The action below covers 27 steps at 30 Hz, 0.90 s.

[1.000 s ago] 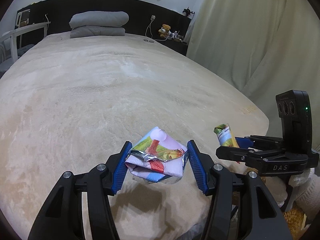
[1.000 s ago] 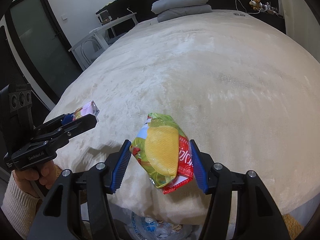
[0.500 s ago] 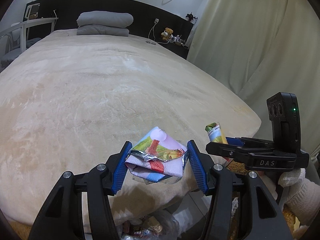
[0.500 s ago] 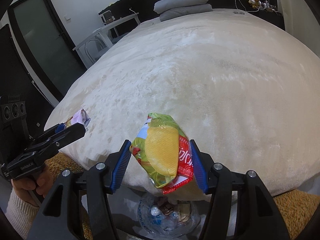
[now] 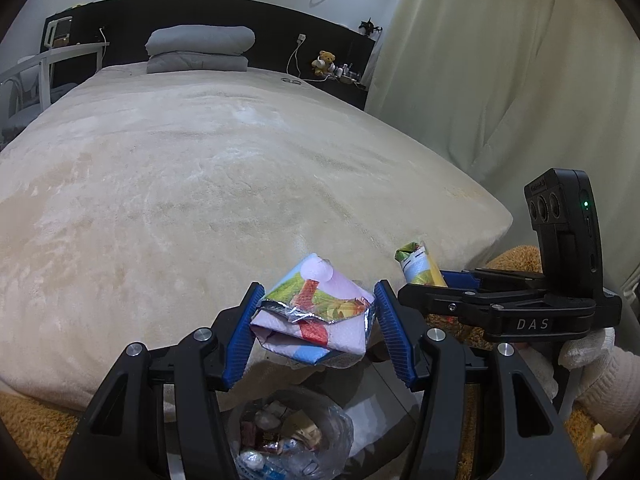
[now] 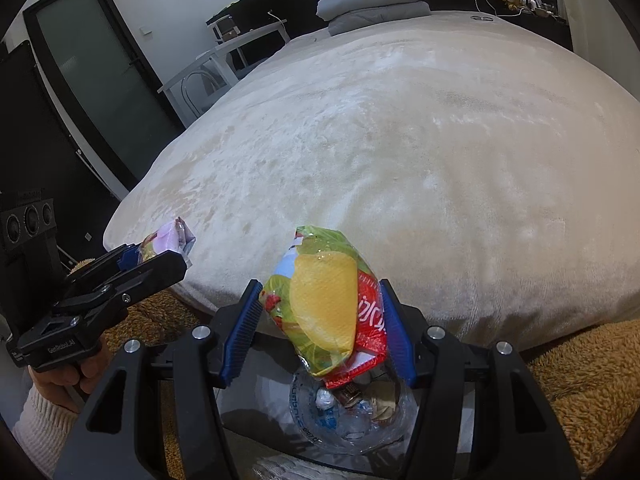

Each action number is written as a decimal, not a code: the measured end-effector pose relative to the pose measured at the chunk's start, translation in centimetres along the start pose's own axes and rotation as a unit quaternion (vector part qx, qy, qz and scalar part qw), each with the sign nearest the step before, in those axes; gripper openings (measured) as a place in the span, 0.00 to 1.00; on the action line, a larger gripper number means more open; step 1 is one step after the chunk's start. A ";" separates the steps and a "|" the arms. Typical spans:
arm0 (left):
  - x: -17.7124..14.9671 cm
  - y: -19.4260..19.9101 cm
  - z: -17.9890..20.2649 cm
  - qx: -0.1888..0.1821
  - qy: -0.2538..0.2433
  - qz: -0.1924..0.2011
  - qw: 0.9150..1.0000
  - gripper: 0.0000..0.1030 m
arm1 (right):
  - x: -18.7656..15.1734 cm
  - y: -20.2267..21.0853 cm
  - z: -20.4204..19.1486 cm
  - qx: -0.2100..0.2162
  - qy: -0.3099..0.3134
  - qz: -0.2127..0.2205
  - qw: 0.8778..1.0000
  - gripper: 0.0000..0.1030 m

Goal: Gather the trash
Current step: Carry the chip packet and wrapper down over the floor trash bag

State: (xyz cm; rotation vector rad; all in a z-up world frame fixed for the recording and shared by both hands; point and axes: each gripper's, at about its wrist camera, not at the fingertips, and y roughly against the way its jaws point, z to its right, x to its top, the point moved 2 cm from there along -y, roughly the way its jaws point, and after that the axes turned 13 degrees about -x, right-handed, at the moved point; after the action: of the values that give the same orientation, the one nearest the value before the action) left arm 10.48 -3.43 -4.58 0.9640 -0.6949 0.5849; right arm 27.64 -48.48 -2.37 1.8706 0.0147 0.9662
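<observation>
Both grippers have drawn back off the bed point(image 5: 200, 200). Left view: left gripper point(image 5: 316, 320) pinches a folded wrapper point(image 5: 316, 316) over the bin bag point(image 5: 288, 436), ready to drop. Right view: right gripper point(image 6: 320, 304) clamps a chip bag point(image 6: 328, 300) above it.

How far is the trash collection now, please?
Done: the bed shows no trash, and the trash bag already holds some. In hand: the left gripper clamps a folded wrapper, the right gripper a chip bag. Left: dropping both into the bag.
</observation>
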 end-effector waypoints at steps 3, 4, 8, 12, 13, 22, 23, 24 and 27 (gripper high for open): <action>-1.1 -0.1 0.2 0.000 0.004 -0.012 1.000 0.54 | -0.6 0.0 0.0 0.003 0.002 -0.007 1.000 0.56; -1.5 -0.2 0.3 0.000 0.005 -0.017 1.000 0.54 | -0.8 -0.1 -0.1 0.004 0.003 -0.009 1.000 0.56; -2.7 -0.3 0.8 0.004 0.005 -0.030 1.000 0.54 | -1.7 -0.1 -0.1 0.006 0.007 -0.021 1.000 0.56; -3.9 -0.2 0.9 0.002 0.014 -0.037 0.999 0.54 | -2.6 -0.5 0.0 0.009 0.007 -0.039 0.999 0.56; -4.1 -0.2 1.0 0.002 0.017 -0.039 0.999 0.54 | -2.9 -0.6 0.0 0.008 0.008 -0.042 0.999 0.56; -6.6 -1.8 0.7 -0.008 0.045 -0.088 0.995 0.54 | -4.5 -2.4 0.1 -0.001 0.011 -0.093 0.996 0.56; -6.8 -2.0 0.6 -0.007 0.047 -0.095 0.994 0.54 | -4.7 -2.7 0.1 -0.001 0.010 -0.100 0.995 0.56; -7.0 -2.2 0.4 -0.007 0.051 -0.102 0.993 0.54 | -4.8 -3.0 0.1 -0.001 0.009 -0.108 0.994 0.56; -7.5 -2.8 -0.2 -0.004 0.064 -0.119 0.991 0.54 | -5.1 -3.8 0.2 -0.001 0.003 -0.128 0.992 0.56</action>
State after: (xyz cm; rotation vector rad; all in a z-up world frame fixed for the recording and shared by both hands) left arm 7.69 -5.55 -11.77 0.9756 -0.4588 0.4285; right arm 25.71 -48.75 -8.43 1.8119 0.2515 0.7949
